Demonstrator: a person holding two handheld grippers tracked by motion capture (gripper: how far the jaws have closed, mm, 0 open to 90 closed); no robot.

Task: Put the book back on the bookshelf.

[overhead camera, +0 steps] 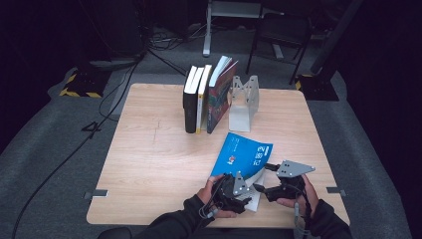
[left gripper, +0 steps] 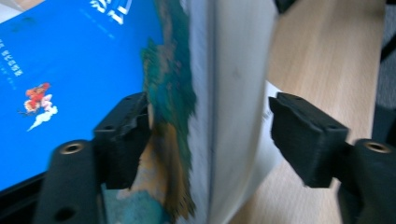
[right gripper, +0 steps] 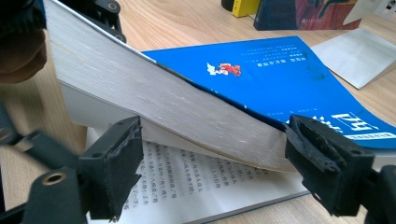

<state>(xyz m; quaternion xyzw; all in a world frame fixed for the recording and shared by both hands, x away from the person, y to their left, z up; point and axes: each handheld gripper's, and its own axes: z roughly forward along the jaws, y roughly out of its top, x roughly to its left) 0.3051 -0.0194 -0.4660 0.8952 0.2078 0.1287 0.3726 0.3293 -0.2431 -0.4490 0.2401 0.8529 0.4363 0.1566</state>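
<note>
Up front, the blue book (overhead camera: 242,157) lies near the table's (overhead camera: 149,159) front edge, cover and top pages lifted, w/ its near corner hidden behind the grippers. Left gripper (left gripper: 210,135) straddles the raised pages, one pad touching, the other apart. Right gripper (right gripper: 212,161) gapes wide, gripping nothing.

Blue book (left gripper: 70,60) between hand-held gripper (left gripper: 210,135) jaws

This looks like a lab or recording studio rather than a home: a lone wooden surface (overhead camera: 149,164) stands on grey carpet (overhead camera: 50,149) amid dark surroundings, with loose cables (overhead camera: 119,84), hazard-striped stand bases (overhead camera: 79,92) and a folding chair (overhead camera: 281,35) beyond its far edge.
</note>
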